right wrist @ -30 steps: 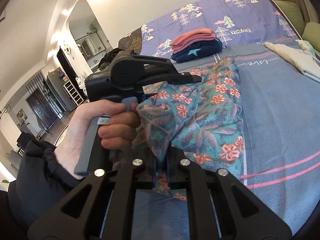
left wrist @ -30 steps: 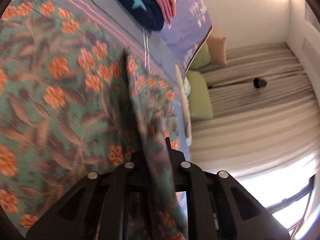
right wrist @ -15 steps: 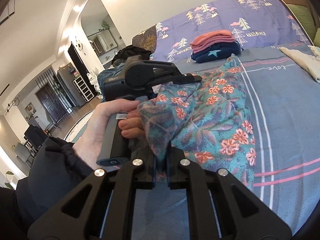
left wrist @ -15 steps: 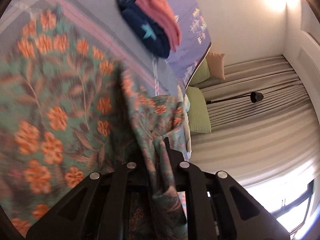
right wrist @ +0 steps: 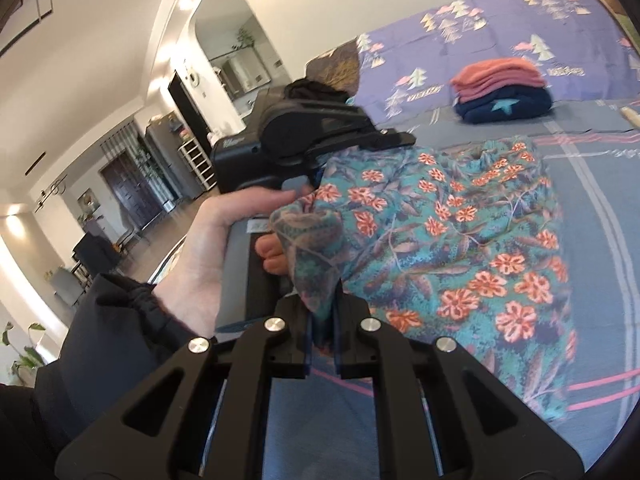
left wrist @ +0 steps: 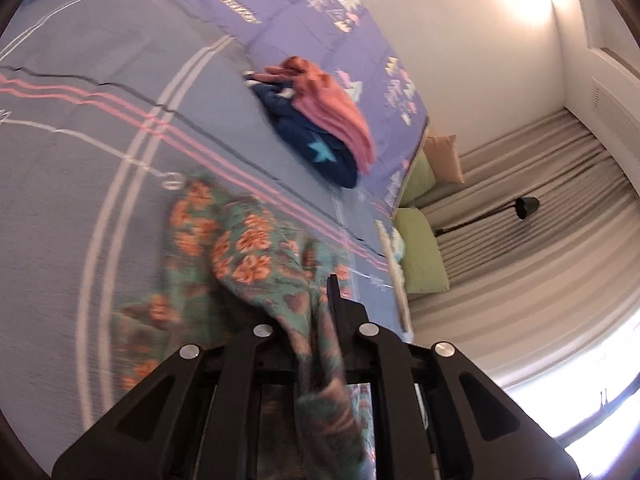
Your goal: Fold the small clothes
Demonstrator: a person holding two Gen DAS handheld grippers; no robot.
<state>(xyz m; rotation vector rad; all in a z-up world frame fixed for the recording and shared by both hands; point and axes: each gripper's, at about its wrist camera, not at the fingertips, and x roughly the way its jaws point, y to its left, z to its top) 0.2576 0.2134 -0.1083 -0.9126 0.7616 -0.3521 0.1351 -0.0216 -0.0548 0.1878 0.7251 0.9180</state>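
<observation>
While both grippers — left gripper (left wrist: 320, 320), right gripper (right wrist: 322, 322) — clamp the floral garment (right wrist: 460, 240), keep its edge taut over the bed (right wrist: 600, 208).

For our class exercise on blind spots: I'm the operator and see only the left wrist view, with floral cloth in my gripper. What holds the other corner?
Observer: The right gripper is shut on the floral garment.
Operator: Can you see my own gripper from there?
Observer: Yes, the left gripper, with a hand round its handle.
Operator: What lies behind that hand?
Observer: An arched doorway into another room.
</observation>
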